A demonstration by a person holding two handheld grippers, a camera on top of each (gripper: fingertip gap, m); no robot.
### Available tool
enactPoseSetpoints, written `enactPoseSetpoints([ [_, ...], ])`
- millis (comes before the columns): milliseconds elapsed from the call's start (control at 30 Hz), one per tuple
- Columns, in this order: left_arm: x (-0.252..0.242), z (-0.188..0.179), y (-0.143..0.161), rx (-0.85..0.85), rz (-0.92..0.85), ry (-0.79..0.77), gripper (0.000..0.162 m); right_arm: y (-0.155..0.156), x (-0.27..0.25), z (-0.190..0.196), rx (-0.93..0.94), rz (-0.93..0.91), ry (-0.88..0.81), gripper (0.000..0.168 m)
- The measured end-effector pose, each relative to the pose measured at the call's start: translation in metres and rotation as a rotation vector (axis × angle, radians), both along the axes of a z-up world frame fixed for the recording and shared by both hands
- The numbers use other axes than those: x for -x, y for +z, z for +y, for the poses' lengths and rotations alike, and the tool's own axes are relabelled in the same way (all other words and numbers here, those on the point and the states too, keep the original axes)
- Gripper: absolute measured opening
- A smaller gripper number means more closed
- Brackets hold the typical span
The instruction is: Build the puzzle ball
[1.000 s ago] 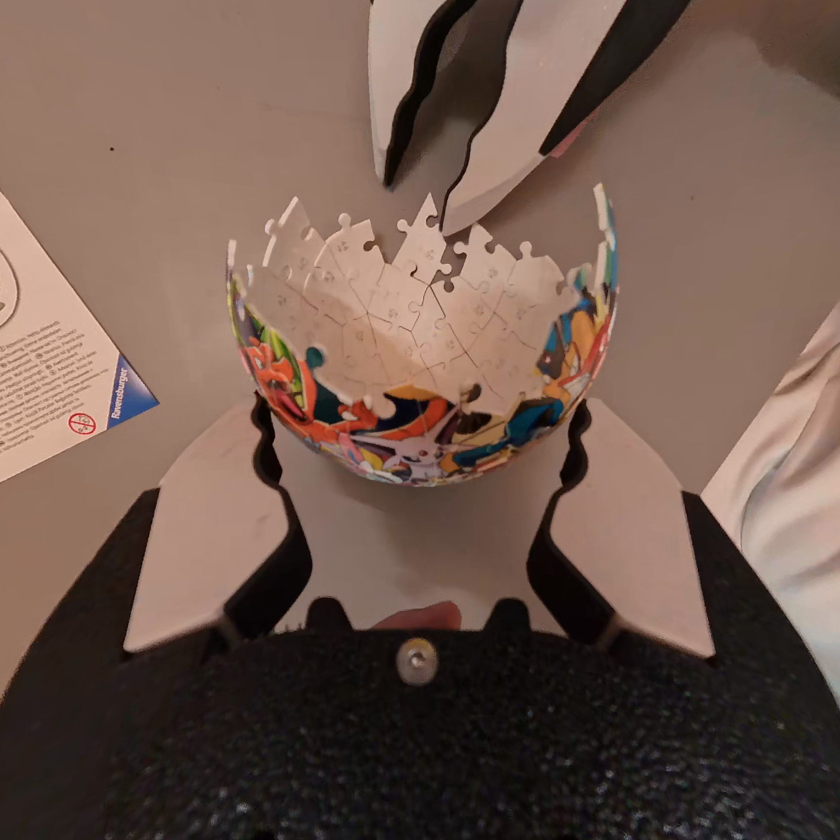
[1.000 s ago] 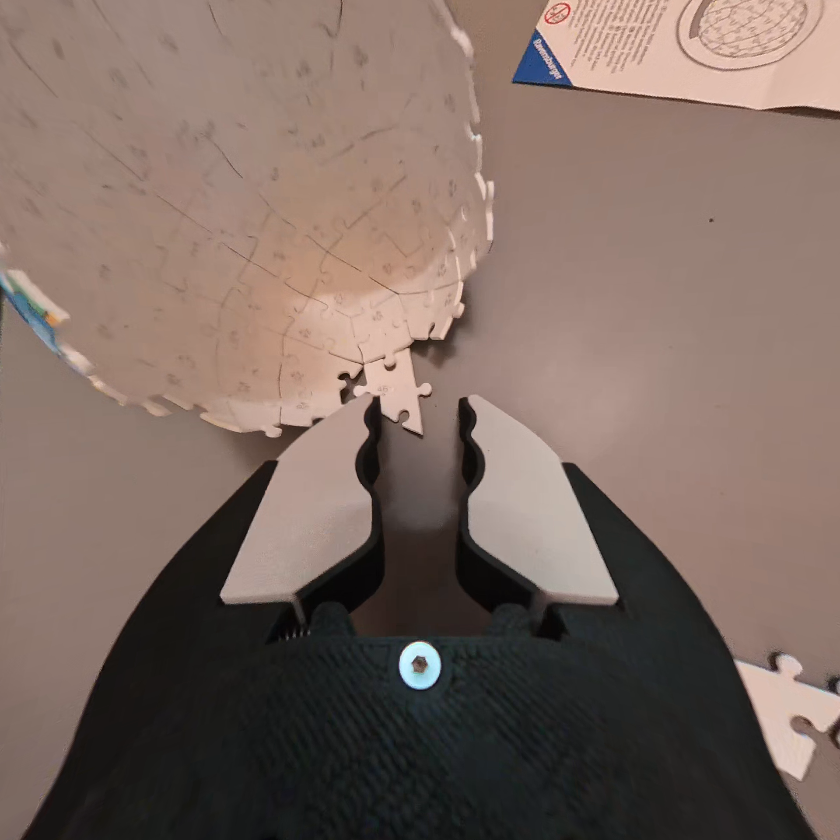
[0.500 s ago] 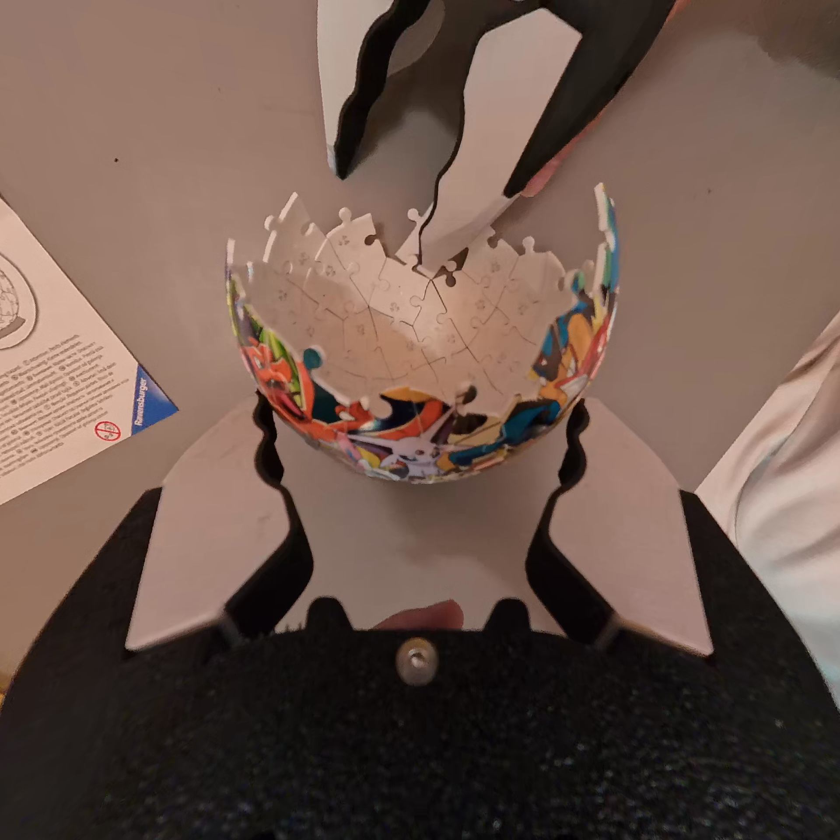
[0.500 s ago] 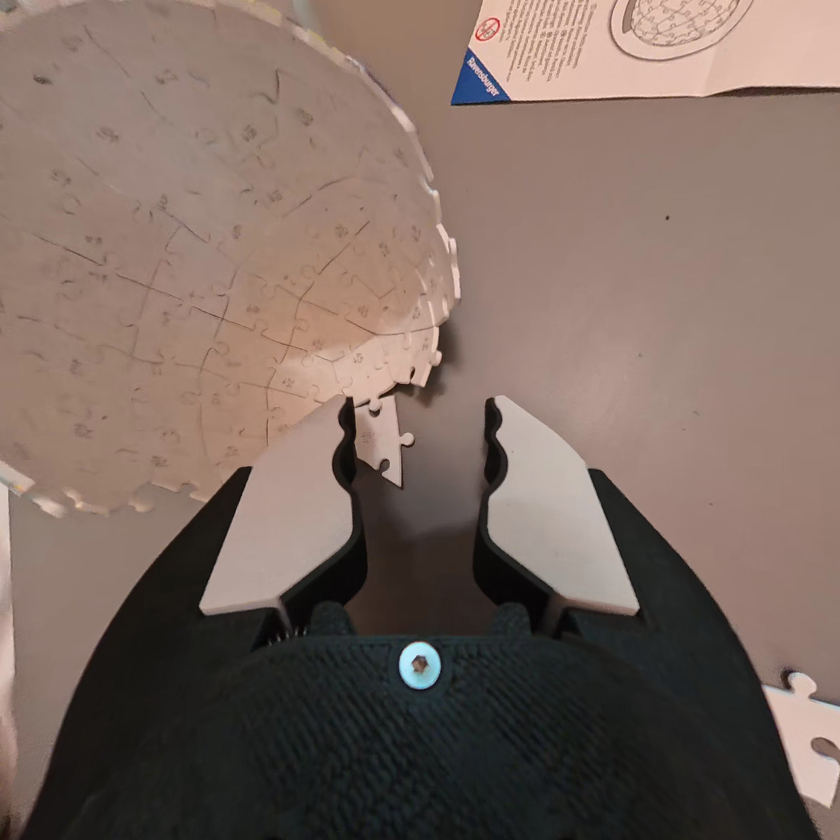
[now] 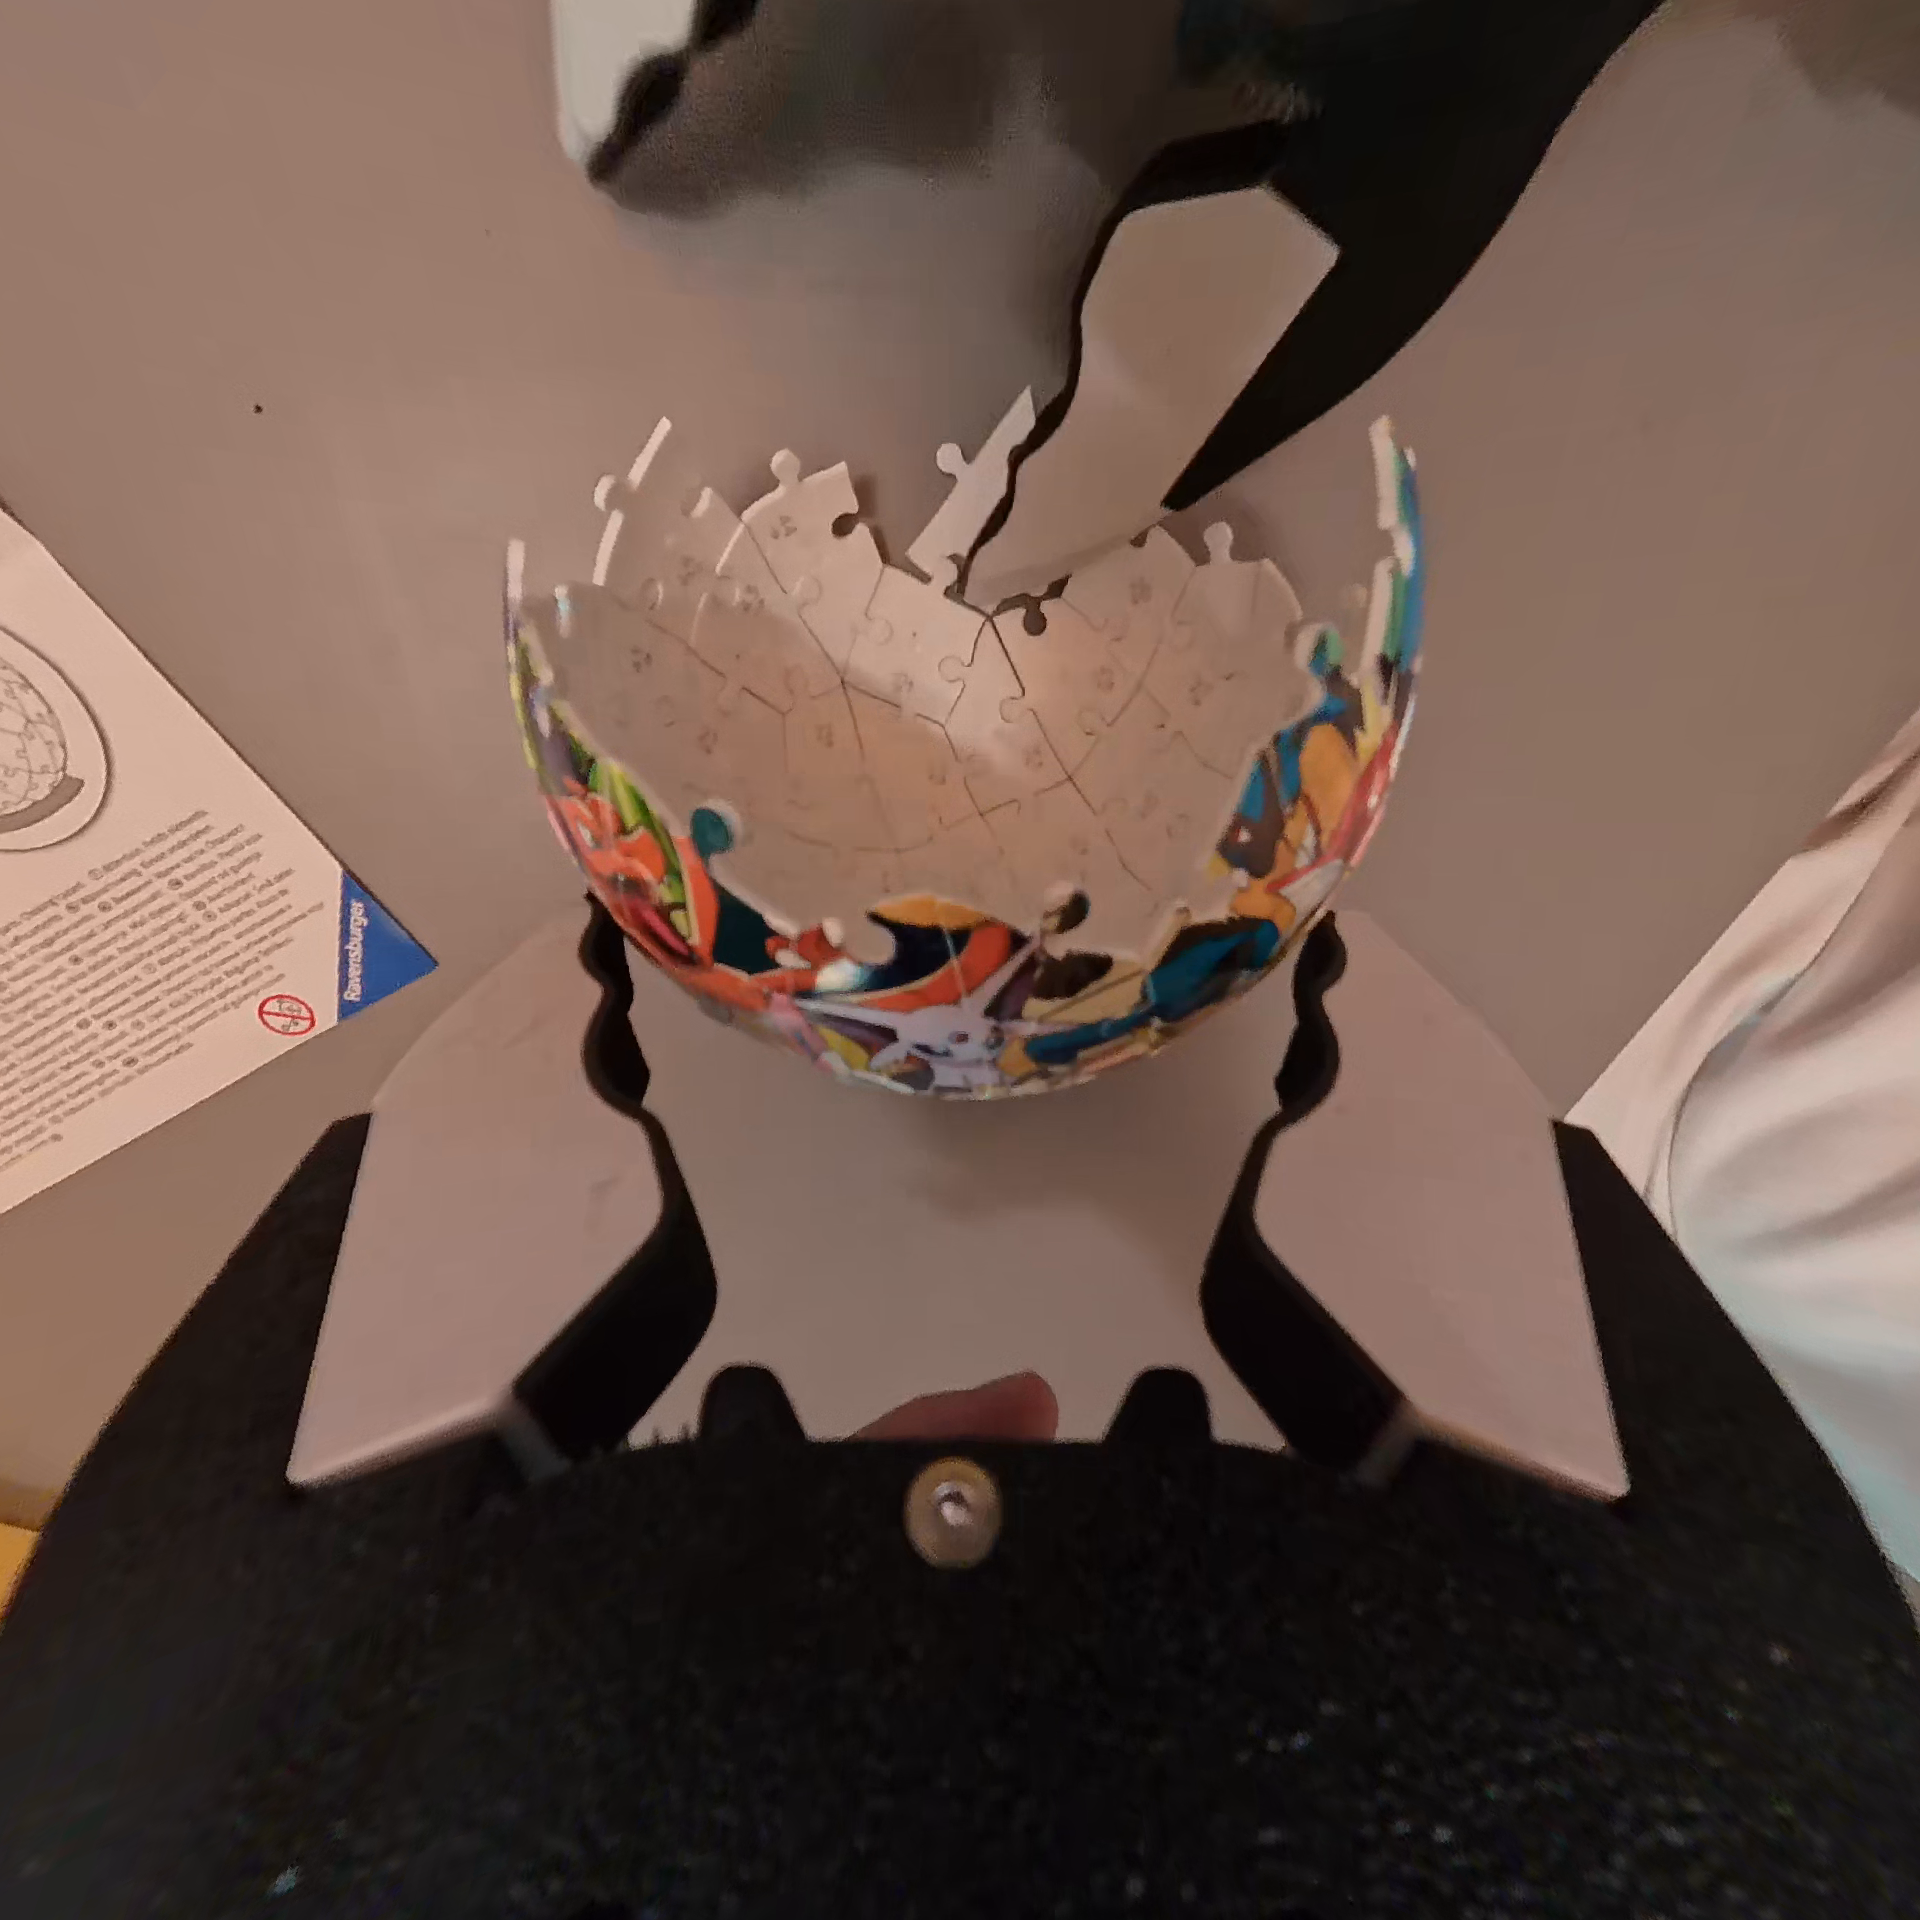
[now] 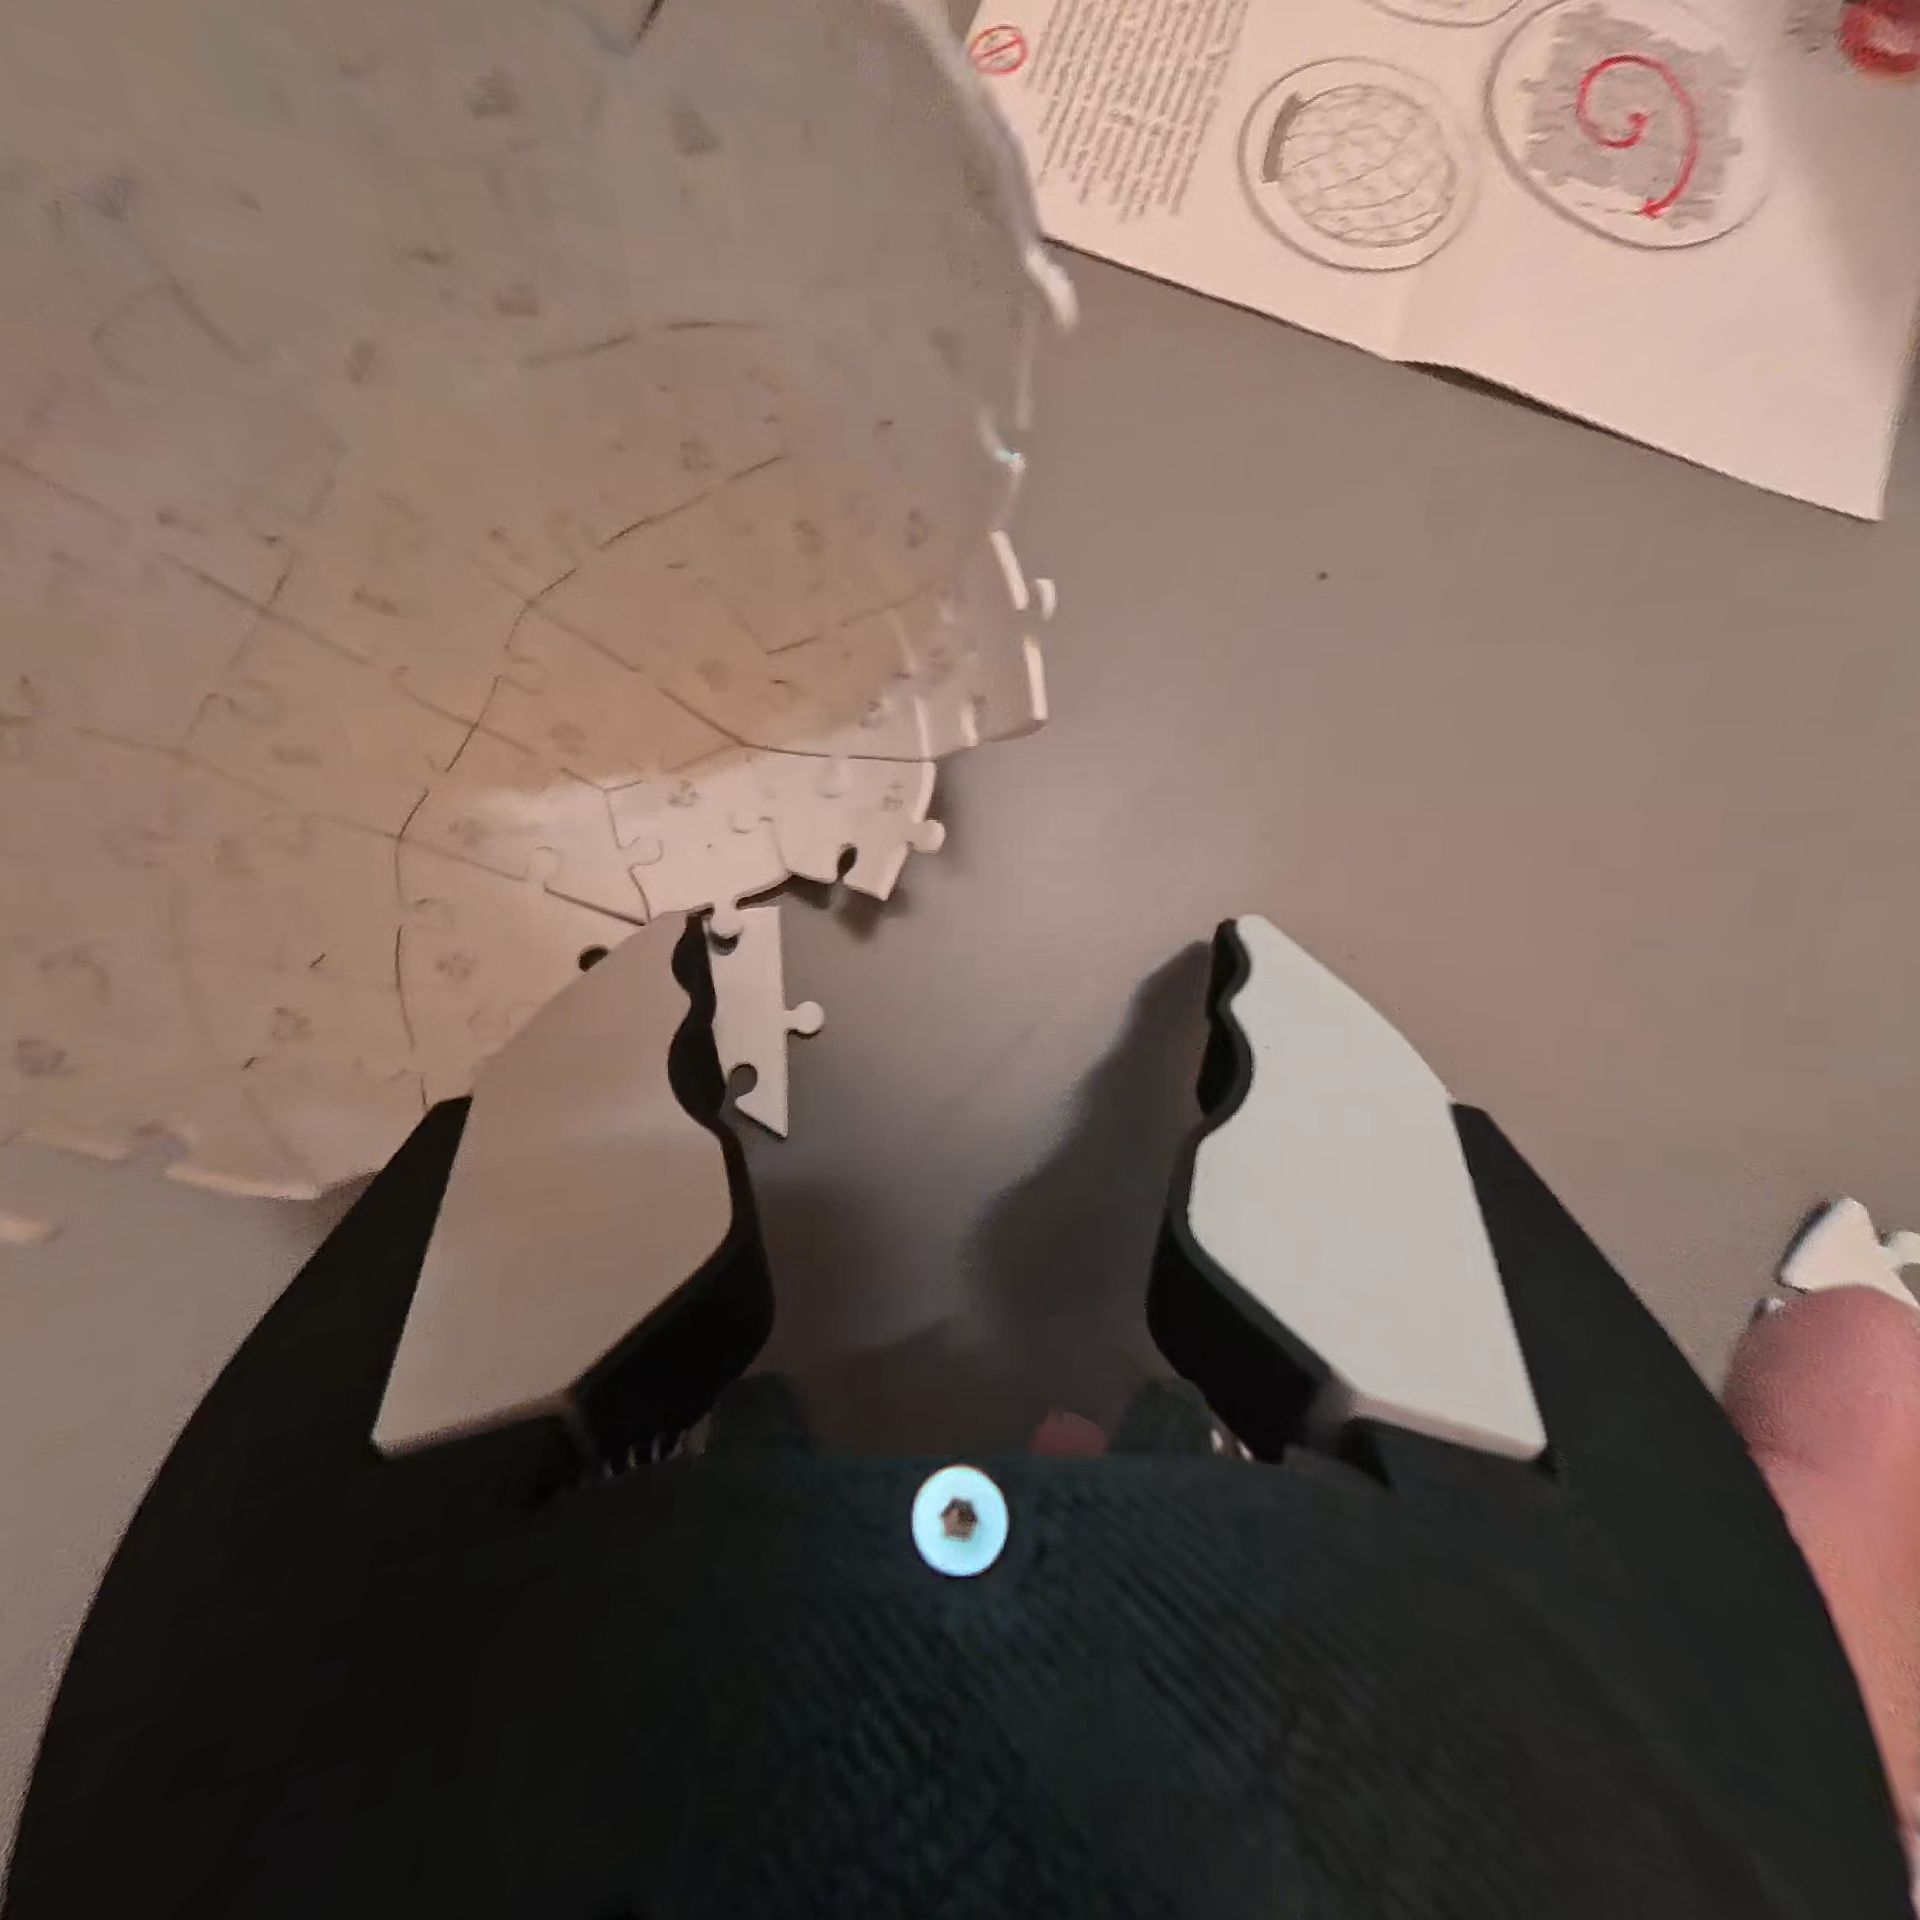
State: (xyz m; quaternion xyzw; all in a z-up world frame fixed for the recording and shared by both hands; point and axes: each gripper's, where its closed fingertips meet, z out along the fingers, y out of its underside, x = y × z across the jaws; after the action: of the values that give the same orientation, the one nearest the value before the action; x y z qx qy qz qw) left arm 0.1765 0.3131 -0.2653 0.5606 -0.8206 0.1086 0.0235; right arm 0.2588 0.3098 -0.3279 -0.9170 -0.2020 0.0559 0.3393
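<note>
Your left tool (image 5: 961,940): clenched on the puzzle ball (image 5: 935,790). Your right tool (image 6: 961,961): released, one finger against a loose rim piece (image 6: 753,1023).

Matt white inside and glossy printed outside on the card puzzle ball (image 5: 935,748), rough grainy black plastic on the left gripper (image 5: 961,997), smooth matt grey bench (image 6: 1455,727), thin printed paper leaflet (image 6: 1507,208), small metal screw (image 6: 958,1521)

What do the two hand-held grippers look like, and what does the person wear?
Both the left gripper and the right gripper have rough-textured black plastic bodies, flat pale grey jaws lined with wavy black padding, and one silver screw in the middle. A pale, light-coloured sleeve shows beside the left one.
</note>
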Motion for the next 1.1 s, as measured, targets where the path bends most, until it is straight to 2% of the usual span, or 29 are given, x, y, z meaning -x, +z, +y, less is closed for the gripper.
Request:
enactPoseSetpoints([
  [133, -0.002, -0.001, 0.000, -0.007, 0.004, -0.006, 0.119, 0.001, -0.011, 0.004, -0.024, -0.063, -0.019, 0.108],
  [267, -0.002, -0.001, 0.000, -0.015, 0.013, -0.013, 0.119, -0.002, -0.007, 0.004, 0.010, -0.001, -0.014, 0.102],
  [433, -0.004, -0.001, 0.000, -0.031, 0.033, -0.023, 0.119, 0.001, -0.016, 0.003, 0.005, 0.006, -0.044, 0.103],
  [633, -0.009, -0.002, 0.000, -0.037, 0.039, -0.027, 0.119, 0.010, -0.020, 0.002, -0.022, 0.101, -0.068, 0.097],
  [833, -0.010, -0.003, 0.000, -0.039, 0.044, -0.020, 0.119, -0.002, -0.022, 0.000, 0.029, 0.076, -0.079, 0.099],
  [1100, -0.011, -0.004, 0.001, -0.050, 0.048, -0.042, 0.118, -0.003, -0.025, -0.002, 0.033, 0.076, -0.079, 0.099],
])
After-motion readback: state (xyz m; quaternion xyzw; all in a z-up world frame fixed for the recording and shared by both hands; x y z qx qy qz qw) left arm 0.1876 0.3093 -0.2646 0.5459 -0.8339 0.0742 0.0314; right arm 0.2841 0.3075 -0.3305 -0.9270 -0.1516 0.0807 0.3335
